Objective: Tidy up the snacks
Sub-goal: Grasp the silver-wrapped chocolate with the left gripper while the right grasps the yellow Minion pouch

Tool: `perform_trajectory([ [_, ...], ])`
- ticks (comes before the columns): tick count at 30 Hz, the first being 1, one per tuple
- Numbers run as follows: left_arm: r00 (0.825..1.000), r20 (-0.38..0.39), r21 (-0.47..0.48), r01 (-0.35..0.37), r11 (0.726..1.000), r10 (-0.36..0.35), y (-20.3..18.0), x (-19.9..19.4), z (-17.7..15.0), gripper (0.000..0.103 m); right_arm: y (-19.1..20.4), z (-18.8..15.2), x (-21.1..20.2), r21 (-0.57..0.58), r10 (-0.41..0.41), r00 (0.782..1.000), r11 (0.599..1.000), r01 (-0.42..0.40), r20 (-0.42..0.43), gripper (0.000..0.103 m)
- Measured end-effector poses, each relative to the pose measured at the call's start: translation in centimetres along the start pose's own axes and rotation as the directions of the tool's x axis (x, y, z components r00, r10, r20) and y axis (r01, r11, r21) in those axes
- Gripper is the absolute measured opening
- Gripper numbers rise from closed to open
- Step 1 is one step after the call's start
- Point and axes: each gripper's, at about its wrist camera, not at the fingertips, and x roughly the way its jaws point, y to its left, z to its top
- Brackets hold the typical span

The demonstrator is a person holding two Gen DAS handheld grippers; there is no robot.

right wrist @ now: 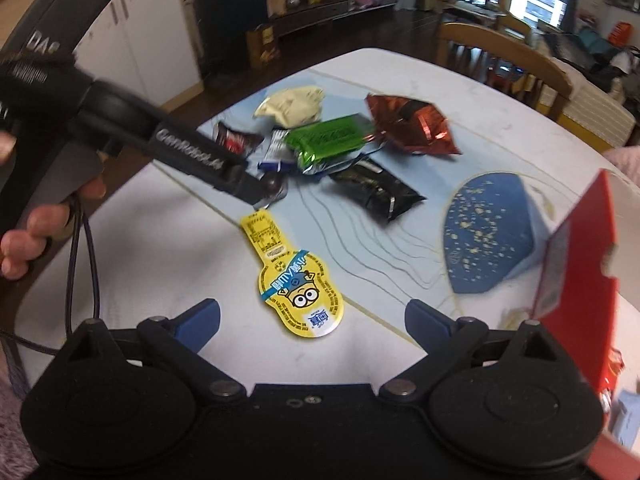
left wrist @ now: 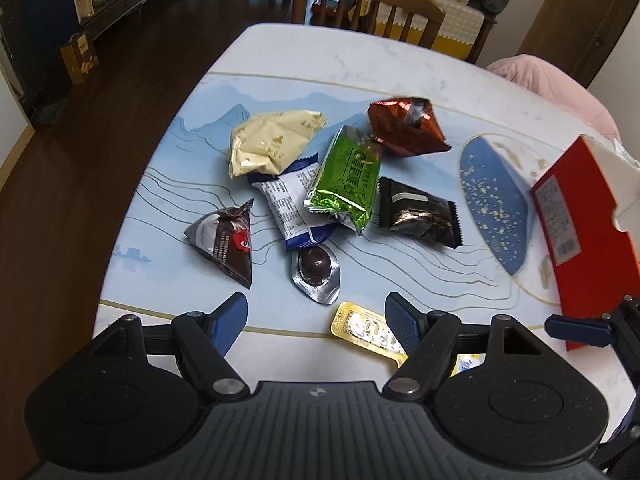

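Step in hand, by the look of it: approach, before the first pick. Nothing gathered yet; snacks scattered mid-table (left wrist: pixel 420 64), red box (left wrist: pixel 588 248) open at the right edge, likely the destination.

Left gripper (left wrist: pixel 316 312): released, jaws wide, nothing between them, hovering over the near edge just short of the foil-cupped chocolate (left wrist: pixel 316 268). Right gripper (right wrist: pixel 312 320): also released and empty, jaws spread either side of the yellow pouch (right wrist: pixel 298 276), not touching it.

Snack layout:
- cream packet (left wrist: pixel 272 144) far left, overlapping the white-and-blue packet (left wrist: pixel 292 204)
- green packet (left wrist: pixel 348 176) lying on top of that one
- red foil bag (left wrist: pixel 404 124) behind, black packet (left wrist: pixel 418 214) to the right
- dark triangular packet (left wrist: pixel 228 240) alone at near left

Next move, probably: drop right jaws around the yellow pouch. Flat on the table, so low pinch on the edges needed; risk of sliding rather than lifting. Left tool body crossing above the pile, so clearance worth watching.

Readable text: "GenRobot.AI" on the left tool arm (right wrist: pixel 188 152); partial "DA" on its body. Goggled cartoon face plus Chinese characters on the yellow pouch. Green packet print Chinese, illegible. Label on the red box too small to read.
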Motion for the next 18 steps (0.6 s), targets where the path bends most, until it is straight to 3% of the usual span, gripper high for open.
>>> perform_trajectory([
  [18, 0.995, -0.090, -0.017, -0.051, 0.999, 0.049, -0.4, 4.8, 2.4, 0.067, 0.0, 1.9, 5.0, -0.092, 0.061, 0.996, 0.993, -0.068, -0.072, 0.077],
])
